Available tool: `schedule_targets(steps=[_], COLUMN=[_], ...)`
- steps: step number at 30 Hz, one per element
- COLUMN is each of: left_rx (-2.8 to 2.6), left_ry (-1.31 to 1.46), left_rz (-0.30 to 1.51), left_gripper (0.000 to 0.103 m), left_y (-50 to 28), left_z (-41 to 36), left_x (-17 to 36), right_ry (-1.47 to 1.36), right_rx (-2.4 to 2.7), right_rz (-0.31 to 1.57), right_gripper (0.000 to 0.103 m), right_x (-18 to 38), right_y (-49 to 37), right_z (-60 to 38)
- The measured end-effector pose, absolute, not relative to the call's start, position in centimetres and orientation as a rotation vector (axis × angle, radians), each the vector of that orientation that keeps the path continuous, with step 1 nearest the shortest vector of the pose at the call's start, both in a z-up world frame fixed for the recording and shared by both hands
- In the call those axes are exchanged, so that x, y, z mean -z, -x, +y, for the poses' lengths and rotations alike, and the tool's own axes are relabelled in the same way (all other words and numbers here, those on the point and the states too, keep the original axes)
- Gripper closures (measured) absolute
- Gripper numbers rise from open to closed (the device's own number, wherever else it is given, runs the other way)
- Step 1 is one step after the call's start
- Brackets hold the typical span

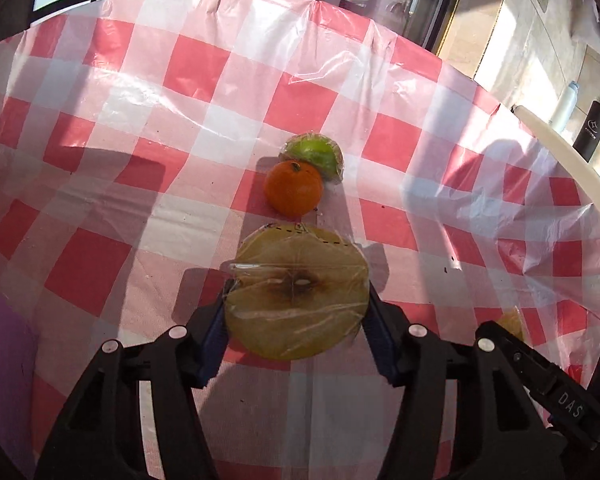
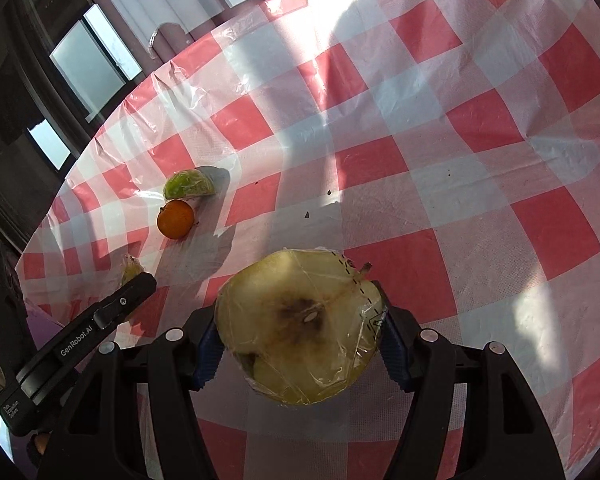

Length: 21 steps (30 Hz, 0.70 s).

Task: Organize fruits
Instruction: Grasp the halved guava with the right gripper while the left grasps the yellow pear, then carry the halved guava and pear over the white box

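Plastic-wrapped apple halves fill both grasps: left gripper (image 1: pixel 296 312) clamps one (image 1: pixel 297 294), right gripper (image 2: pixel 300 340) the other (image 2: pixel 300 326). Near the bench's (image 2: pixel 460 120) left edge, an orange (image 2: pixel 175 219) touches a lime wedge (image 2: pixel 189 184); checked cloth (image 2: pixel 480 184) lies bare rightward.

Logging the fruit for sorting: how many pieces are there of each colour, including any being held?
Yellow wrapped halves: 2, one in left claw, one in right claw
Orange: 1
Green wrapped wedge: 1
Total: 4
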<state>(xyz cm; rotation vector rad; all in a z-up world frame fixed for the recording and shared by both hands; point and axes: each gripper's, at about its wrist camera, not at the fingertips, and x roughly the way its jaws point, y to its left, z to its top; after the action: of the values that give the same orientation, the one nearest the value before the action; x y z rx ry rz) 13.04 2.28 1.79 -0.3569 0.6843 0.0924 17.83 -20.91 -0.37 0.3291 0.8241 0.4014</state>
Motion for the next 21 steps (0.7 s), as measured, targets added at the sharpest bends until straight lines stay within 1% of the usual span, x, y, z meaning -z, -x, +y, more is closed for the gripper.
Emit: schedule_targets(steps=[3, 6, 15, 21], left_rx=[0.015, 0.053, 0.079, 0.04], left_ry=[0.432, 0.45, 0.522, 0.521], left_rz=[0.585, 0.547, 0.553, 0.522], left_gripper=[0.044, 0.044, 0.044, 0.044], left_y=[-8.4, -6.1, -6.1, -5.3], left_z=[2.5, 2.2, 2.5, 2.7], left_x=[-2.2, -2.5, -2.3, -2.6], right_ry=[-0.333, -0.337, -0.362, -0.385], right_rx=[-0.407, -0.414, -0.439, -0.44], right_rz=[0.824, 0.823, 0.806, 0.741], right_gripper=[0.039, 0.039, 0.039, 0.039], right_x=[0.3, 0.4, 0.1, -0.7], right_y=[-17.8, -17.9, -17.7, -16.7], right_z=[-20.9, -21.0, -21.3, -22.0])
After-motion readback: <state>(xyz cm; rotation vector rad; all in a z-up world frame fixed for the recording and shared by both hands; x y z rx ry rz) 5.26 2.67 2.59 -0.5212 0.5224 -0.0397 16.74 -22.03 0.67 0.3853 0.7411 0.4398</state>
